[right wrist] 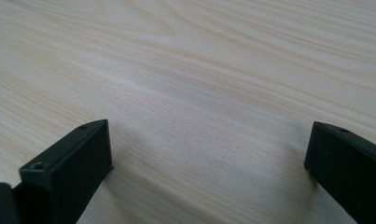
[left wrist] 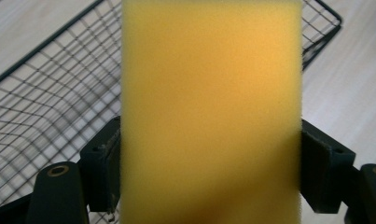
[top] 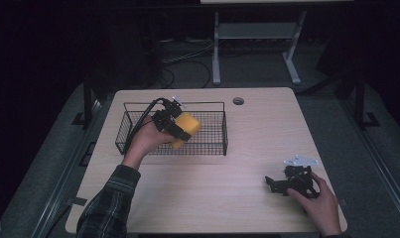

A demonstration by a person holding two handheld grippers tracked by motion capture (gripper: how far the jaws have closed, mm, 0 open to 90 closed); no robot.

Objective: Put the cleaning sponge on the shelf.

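- The counter (top: 227,193) is a pale wood top with rounded corners and a small round grommet (top: 238,101) near its far edge; beyond it lie a dark floor and the legs of another desk (top: 257,44).
- A black wire basket (top: 207,144) sits on the left half of the counter, long side toward the person.
- The person's left arm, in a plaid sleeve (top: 108,203), reaches up from the bottom edge to the basket; the right hand (top: 319,206) rests near the counter's right front corner.
- The left claw (top: 180,130) is held over the basket, closed on a yellow sponge (top: 186,128); in the left gripper view the sponge (left wrist: 211,112) stands between the two jaws, pressed on both sides, with the basket's mesh (left wrist: 45,107) behind it.
- The right claw (top: 273,182) lies low on the counter, well apart from the basket, jaws spread wide with bare wood (right wrist: 209,93) between them.
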